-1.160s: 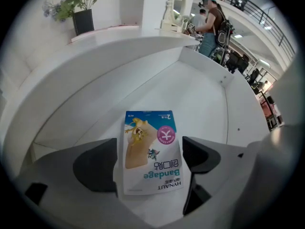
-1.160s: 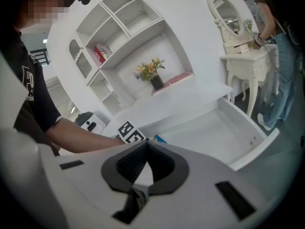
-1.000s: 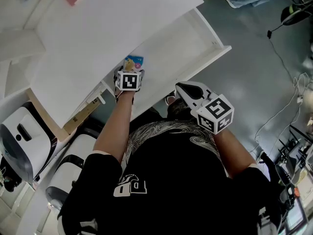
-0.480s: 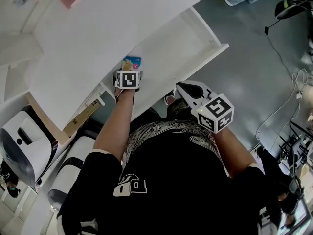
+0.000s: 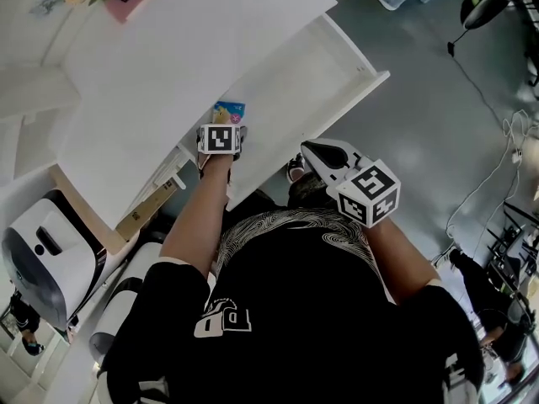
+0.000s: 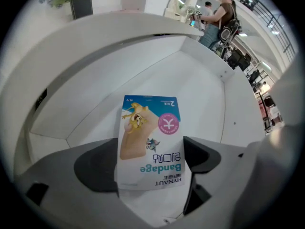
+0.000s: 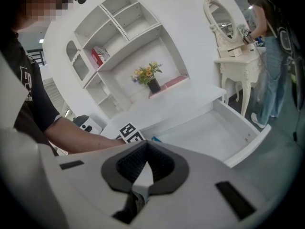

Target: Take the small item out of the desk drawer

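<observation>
Blue-and-white bandage packet (image 6: 150, 132) tight in left tool (image 6: 151, 151) (over the drawer (image 6: 209, 94)); right tool (image 7: 144, 163) closed, empty

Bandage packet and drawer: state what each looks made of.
The bandage packet looks like printed paper or thin plastic film: flat, sharp-edged, colour-printed. The drawer is likely white-painted wood or board: smooth, matte panels joined at corners.

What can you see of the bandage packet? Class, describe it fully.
The bandage packet is a flat, glossy rectangular card, blue and white, with cartoon figures, a pink round badge and "HYNAUT Bandage" print, upside down as the left tool sees it. It looks unbent. It sits in the open white drawer, its near end between the tool's jaws, side edges meeting both pads; whether it is clamped is unclear.
</observation>
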Action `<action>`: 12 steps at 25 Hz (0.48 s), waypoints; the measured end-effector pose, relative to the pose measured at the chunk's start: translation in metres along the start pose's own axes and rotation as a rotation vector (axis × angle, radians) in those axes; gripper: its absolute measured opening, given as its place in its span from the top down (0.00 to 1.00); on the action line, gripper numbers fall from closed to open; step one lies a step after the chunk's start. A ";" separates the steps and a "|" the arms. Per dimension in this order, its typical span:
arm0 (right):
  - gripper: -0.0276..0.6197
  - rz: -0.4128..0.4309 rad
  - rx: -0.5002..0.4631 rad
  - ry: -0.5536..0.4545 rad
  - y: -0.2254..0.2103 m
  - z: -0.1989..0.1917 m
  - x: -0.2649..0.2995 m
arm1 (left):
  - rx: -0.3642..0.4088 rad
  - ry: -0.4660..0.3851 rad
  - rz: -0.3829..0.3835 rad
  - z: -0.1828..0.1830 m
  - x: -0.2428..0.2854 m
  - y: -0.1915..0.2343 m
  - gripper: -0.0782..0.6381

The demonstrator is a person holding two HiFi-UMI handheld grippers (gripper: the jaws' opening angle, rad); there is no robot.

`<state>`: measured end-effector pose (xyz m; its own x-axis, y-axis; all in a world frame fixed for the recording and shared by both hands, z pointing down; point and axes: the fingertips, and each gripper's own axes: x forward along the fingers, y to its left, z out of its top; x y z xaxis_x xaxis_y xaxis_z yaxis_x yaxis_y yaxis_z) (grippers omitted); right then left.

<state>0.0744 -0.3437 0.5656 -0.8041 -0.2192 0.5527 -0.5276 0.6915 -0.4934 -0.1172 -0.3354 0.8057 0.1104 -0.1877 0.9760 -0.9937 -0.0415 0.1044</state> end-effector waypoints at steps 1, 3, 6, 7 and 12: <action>0.94 -0.004 0.003 -0.003 0.002 -0.001 0.000 | 0.012 0.003 -0.012 -0.002 -0.003 -0.003 0.30; 0.94 -0.010 0.008 -0.012 0.007 -0.001 0.000 | 0.040 0.002 -0.039 -0.004 -0.007 -0.009 0.30; 0.94 -0.013 0.008 -0.040 0.019 0.005 0.003 | 0.091 -0.021 -0.056 -0.003 -0.017 -0.015 0.30; 0.94 -0.012 0.004 -0.051 0.024 0.009 0.004 | 0.105 -0.032 -0.060 -0.002 -0.020 -0.017 0.30; 0.94 -0.019 -0.028 -0.089 0.044 0.020 0.002 | 0.165 -0.095 -0.099 0.002 -0.050 -0.035 0.30</action>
<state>0.0442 -0.3269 0.5313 -0.8156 -0.2922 0.4994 -0.5364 0.7055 -0.4633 -0.0883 -0.3264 0.7526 0.2167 -0.2659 0.9393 -0.9619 -0.2227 0.1589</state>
